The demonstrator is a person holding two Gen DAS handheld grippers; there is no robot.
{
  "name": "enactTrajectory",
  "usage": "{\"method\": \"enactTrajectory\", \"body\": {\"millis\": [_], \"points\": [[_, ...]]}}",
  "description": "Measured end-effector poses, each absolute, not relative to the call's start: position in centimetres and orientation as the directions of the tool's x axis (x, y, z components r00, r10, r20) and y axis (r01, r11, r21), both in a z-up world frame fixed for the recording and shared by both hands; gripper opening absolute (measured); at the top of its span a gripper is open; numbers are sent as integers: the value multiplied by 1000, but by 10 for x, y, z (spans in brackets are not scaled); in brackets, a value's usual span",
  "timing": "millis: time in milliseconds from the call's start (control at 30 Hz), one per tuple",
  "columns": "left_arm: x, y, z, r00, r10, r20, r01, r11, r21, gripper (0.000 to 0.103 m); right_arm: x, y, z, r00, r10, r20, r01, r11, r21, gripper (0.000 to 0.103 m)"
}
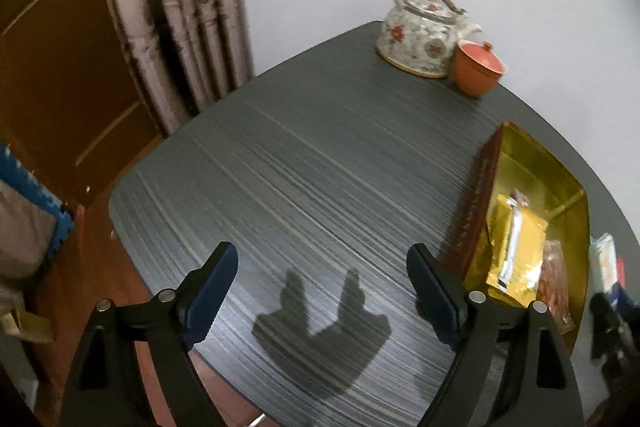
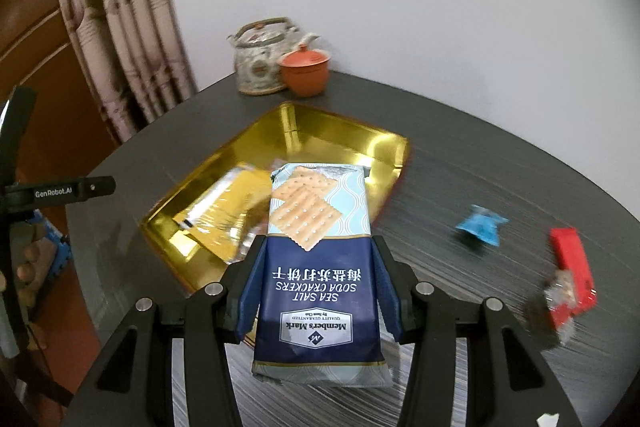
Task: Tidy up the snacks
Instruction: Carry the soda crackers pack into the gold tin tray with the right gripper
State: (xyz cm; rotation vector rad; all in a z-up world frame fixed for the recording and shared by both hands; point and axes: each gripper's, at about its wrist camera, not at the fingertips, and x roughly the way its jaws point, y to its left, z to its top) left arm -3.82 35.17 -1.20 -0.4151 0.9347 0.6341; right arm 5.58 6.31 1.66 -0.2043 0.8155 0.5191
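Inside gold tin [image 1: 560, 163]: yellow packet [image 1: 516, 247], orange snack bag [image 1: 554, 279].

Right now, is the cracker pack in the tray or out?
Out: the right gripper holds the cracker pack above the gold tray's near edge.

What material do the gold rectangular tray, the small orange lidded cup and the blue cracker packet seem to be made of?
Gold rectangular tray: probably metal or foil-faced card, polished; its walls mirror the light.
Small orange lidded cup: likely unglazed clay, matte; even terracotta colour without shine.
Blue cracker packet, held in the right gripper: printed plastic or foil film, slightly glossy; crimped, silvery end seam.
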Motion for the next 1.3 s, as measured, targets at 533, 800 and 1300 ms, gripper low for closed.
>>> {"method": "enactTrajectory", "body": {"millis": [533, 800, 1300], "points": [[-46, 368, -19, 378, 357, -854, -734, 678, -42, 86, 84, 123, -9, 529, 348, -774, -534, 845, 14, 46], [-44, 362, -16, 397, 359, -845, -719, 694, -42, 86, 86, 127, -17, 516, 336, -788, -539, 842, 6, 47], [-39, 357, -12, 429, 347, -834, -689, 723, -54, 86, 74, 124, -8, 517, 363, -776, -550, 835, 24, 68]]}}
